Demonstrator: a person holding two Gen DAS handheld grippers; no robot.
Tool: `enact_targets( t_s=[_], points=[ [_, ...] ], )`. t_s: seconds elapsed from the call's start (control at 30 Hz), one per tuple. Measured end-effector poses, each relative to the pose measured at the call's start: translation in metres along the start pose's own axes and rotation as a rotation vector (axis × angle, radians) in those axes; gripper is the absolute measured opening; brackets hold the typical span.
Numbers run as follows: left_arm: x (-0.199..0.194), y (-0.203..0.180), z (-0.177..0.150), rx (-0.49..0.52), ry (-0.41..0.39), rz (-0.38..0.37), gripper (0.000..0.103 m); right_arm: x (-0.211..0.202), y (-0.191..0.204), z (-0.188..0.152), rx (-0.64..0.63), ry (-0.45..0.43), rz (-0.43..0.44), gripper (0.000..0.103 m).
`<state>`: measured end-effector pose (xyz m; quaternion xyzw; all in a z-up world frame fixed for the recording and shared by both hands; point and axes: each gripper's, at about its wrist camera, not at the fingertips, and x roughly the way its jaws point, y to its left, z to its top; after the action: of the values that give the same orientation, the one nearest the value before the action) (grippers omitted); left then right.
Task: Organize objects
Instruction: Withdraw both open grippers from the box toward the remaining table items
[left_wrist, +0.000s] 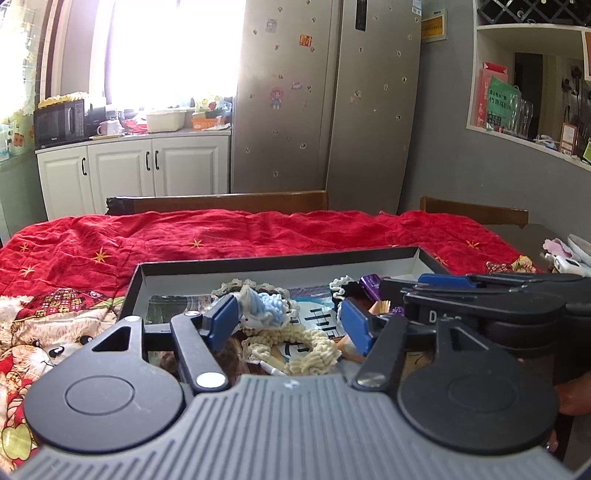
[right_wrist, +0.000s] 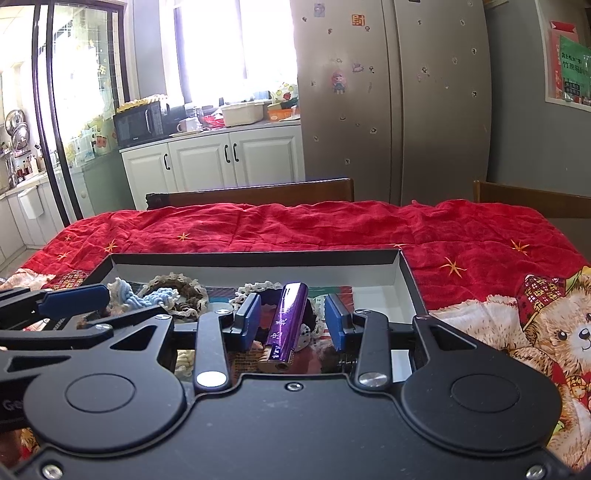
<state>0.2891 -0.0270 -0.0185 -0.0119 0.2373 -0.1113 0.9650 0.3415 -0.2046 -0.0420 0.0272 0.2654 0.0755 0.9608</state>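
Over the box: both tongs hover above its clutter
Left tongs (left_wrist: 288, 323): apart, over the yarn pieces (left_wrist: 295, 339), gripping nothing
Right tongs (right_wrist: 291, 321): apart, either side of the purple lighter (right_wrist: 286, 325), pads not touching
Box (right_wrist: 255, 258): on the red-clothed surface (right_wrist: 332, 225)
Risk: closing off-centre could tip the slick lighter; yarn may snag

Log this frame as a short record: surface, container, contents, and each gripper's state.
surface: red quilted cloth with a bear print
container: shallow black box with white lining, open
contents: crocheted cream and blue yarn pieces; shiny purple lighter
left gripper: open above the yarn pieces, not gripping
right gripper: open, pads either side of the lighter, gaps visible
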Motion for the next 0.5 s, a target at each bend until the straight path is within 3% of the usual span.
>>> enact_targets(
  t_s=[0.5],
  points=[
    [-0.033,-0.005,0.008,-0.017,-0.027,-0.028,0.08,-0.029,-0.003,0.004,0.027,-0.001,0.017,0.041]
  ],
)
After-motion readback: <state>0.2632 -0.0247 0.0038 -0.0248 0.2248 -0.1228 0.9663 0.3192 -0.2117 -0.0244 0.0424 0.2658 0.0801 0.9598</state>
